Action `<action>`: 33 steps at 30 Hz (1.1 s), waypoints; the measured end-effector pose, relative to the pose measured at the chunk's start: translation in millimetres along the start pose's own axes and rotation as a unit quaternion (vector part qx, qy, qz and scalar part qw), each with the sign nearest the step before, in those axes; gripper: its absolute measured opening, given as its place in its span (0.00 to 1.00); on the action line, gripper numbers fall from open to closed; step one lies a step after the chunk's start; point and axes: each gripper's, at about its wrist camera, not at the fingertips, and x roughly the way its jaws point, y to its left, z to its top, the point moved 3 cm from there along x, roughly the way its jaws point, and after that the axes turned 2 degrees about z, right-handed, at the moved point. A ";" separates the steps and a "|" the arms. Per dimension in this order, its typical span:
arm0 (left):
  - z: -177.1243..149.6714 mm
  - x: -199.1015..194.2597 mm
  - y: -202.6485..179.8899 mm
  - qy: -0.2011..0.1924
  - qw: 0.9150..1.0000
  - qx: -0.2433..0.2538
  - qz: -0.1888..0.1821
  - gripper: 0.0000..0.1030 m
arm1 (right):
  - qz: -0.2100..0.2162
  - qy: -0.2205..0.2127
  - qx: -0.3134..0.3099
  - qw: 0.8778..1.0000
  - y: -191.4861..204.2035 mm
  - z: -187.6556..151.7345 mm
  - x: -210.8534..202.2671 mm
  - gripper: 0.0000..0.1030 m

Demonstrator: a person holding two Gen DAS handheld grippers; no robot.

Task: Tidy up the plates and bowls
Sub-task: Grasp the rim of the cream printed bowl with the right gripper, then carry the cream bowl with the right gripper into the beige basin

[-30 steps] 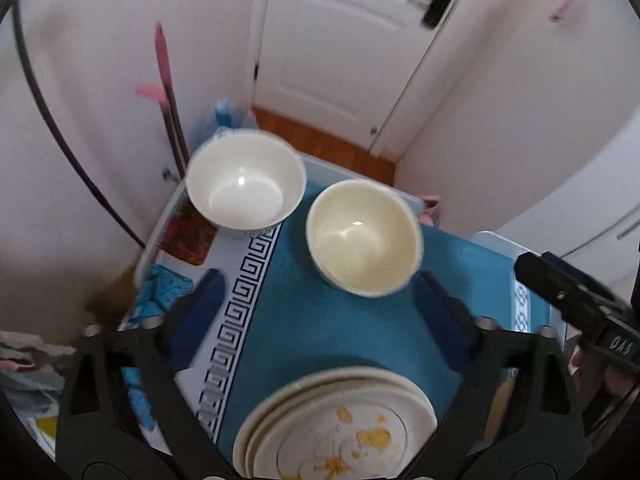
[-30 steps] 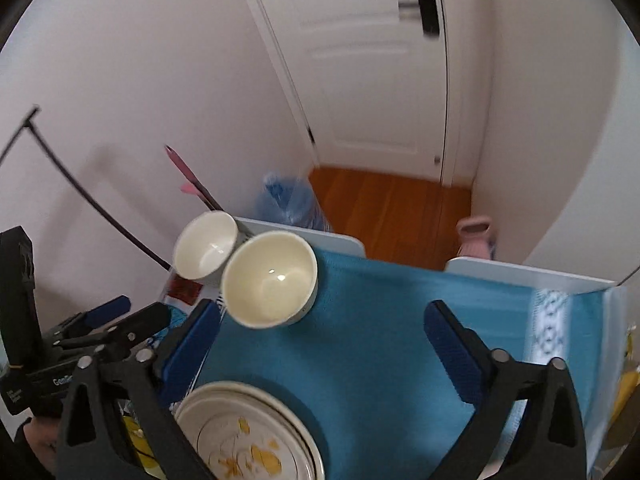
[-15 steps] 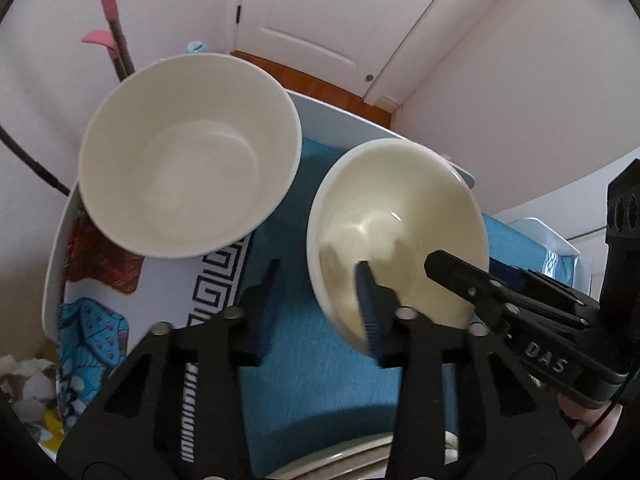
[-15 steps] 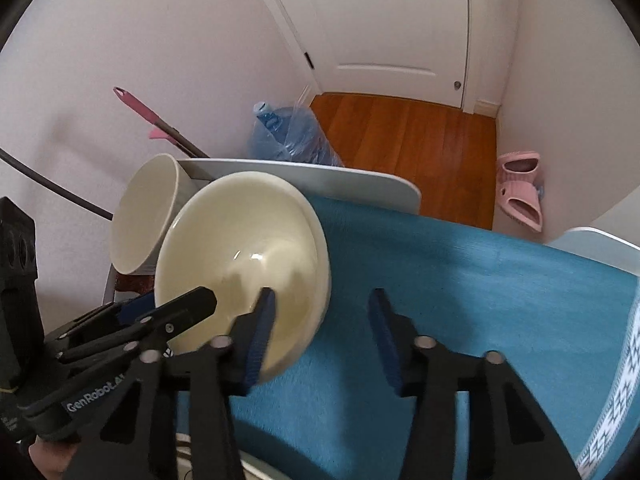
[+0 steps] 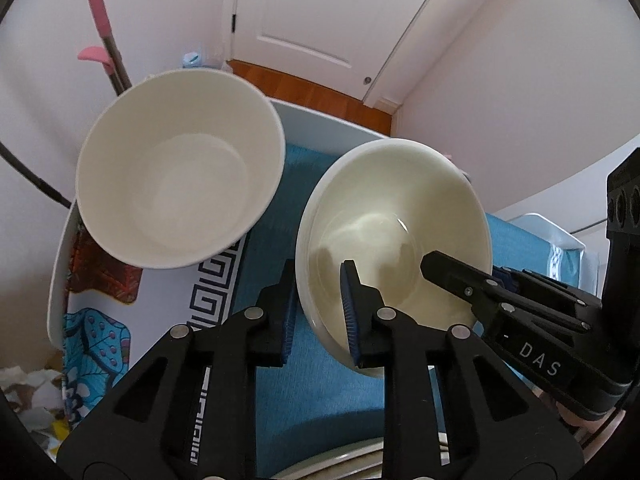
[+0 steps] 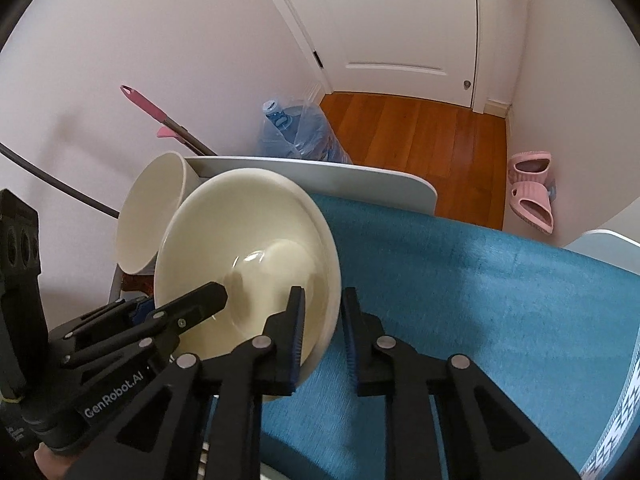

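A cream bowl (image 5: 394,232) stands on the teal cloth (image 5: 320,392), and both grippers hold it by opposite sides of its rim. My left gripper (image 5: 320,316) is shut on the near-left rim, one pad inside the bowl and one outside. My right gripper (image 6: 323,332) is shut on the right rim (image 6: 332,280) the same way. Each gripper shows in the other's view: the right gripper (image 5: 460,276) and the left gripper (image 6: 192,304). A taller white bowl (image 5: 180,184) stands just left of the cream bowl (image 6: 248,248). Only a plate rim (image 5: 340,460) shows at the bottom edge.
The cloth covers a white table (image 6: 360,180) whose far edge lies right behind the bowls. A patterned mat (image 5: 92,320) lies at the left. Beyond the table are a water bottle (image 6: 296,132), a pink-handled mop (image 5: 100,28), pink slippers (image 6: 532,192), wood floor and a door.
Both grippers came down from above the plates toward the cream bowl and closed on its rim from opposite sides. The stacked plates slid almost out of view at the bottom.
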 end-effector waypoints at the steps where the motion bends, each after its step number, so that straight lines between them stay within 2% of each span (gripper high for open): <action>1: 0.7 -2.2 -0.8 -0.001 1.000 0.002 0.000 0.18 | -0.002 -0.003 0.000 1.000 0.7 -0.5 -3.8 0.16; 8: -0.7 -32.1 -22.1 -0.010 1.000 0.027 -0.007 0.18 | -0.010 -0.023 0.007 1.000 2.8 -3.7 -34.6 0.16; 12: -3.9 -55.1 -42.1 -0.020 0.998 0.053 -0.019 0.18 | -0.021 -0.039 0.014 0.999 4.1 -14.3 -66.4 0.16; 17: -26.6 -94.6 -71.7 -0.033 0.996 0.079 -0.030 0.18 | -0.026 -0.077 0.020 0.996 1.3 -37.0 -118.3 0.16; 26: -98.1 -150.0 -136.7 -0.065 0.993 0.093 -0.038 0.18 | -0.031 -0.113 0.009 0.993 -20.3 -102.3 -200.3 0.16; 33: -162.5 -152.4 -201.8 -0.055 0.991 0.113 -0.053 0.18 | -0.050 -0.121 0.017 0.991 -67.7 -164.7 -250.2 0.16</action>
